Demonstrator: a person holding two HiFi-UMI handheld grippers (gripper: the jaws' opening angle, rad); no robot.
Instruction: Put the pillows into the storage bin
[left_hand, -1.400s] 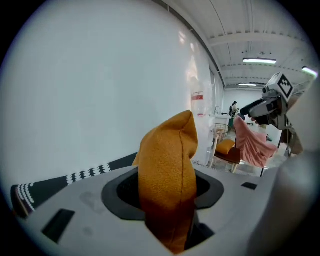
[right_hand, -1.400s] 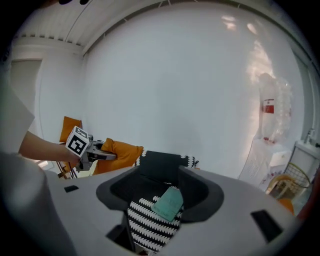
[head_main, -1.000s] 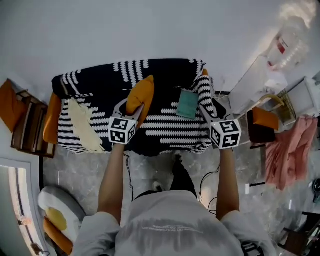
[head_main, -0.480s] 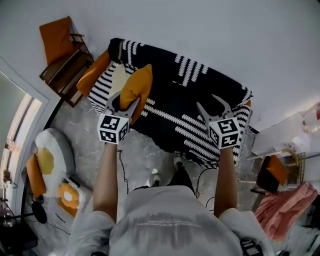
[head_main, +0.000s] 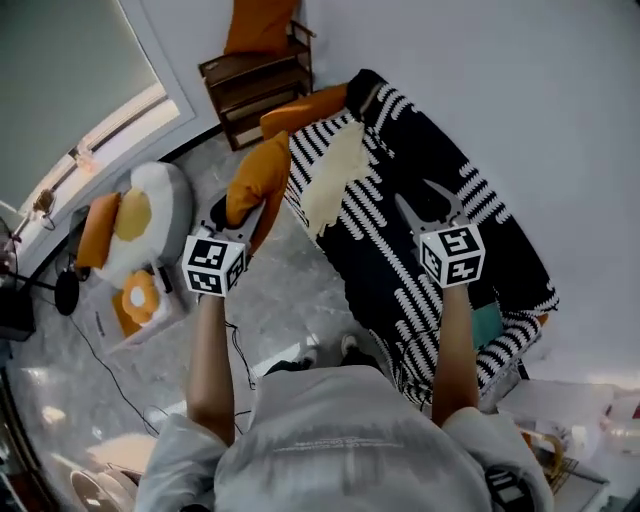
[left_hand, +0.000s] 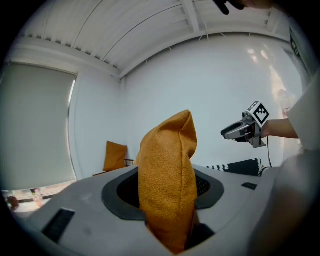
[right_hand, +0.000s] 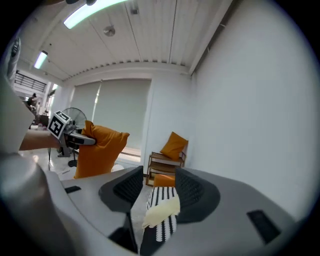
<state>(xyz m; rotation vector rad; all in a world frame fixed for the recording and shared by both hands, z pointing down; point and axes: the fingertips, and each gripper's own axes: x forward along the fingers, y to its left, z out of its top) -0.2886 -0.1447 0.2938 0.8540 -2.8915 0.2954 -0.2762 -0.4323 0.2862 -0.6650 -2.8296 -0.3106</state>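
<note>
My left gripper (head_main: 243, 210) is shut on an orange pillow (head_main: 258, 178) and holds it upright in the air over the marble floor, left of the sofa. In the left gripper view the orange pillow (left_hand: 167, 175) fills the gap between the jaws. My right gripper (head_main: 420, 200) hangs open and empty above the black-and-white striped sofa (head_main: 440, 190). A cream pillow (head_main: 335, 180) lies on the sofa, and the right gripper view shows this cream pillow (right_hand: 162, 212) beyond the open jaws. A teal pillow (head_main: 487, 325) lies at the sofa's near end.
Another orange pillow (head_main: 305, 108) rests at the sofa's far end. A wooden shelf (head_main: 255, 80) with an orange cushion (head_main: 260, 22) stands against the wall. An egg-shaped floor cushion (head_main: 135, 210) and a small white box (head_main: 140, 300) lie to the left. Cables cross the floor.
The view has swung left, away from the sofa's front. My left gripper has carried the orange pillow off the sofa and over the floor. My right gripper has left the teal pillow, still open.
</note>
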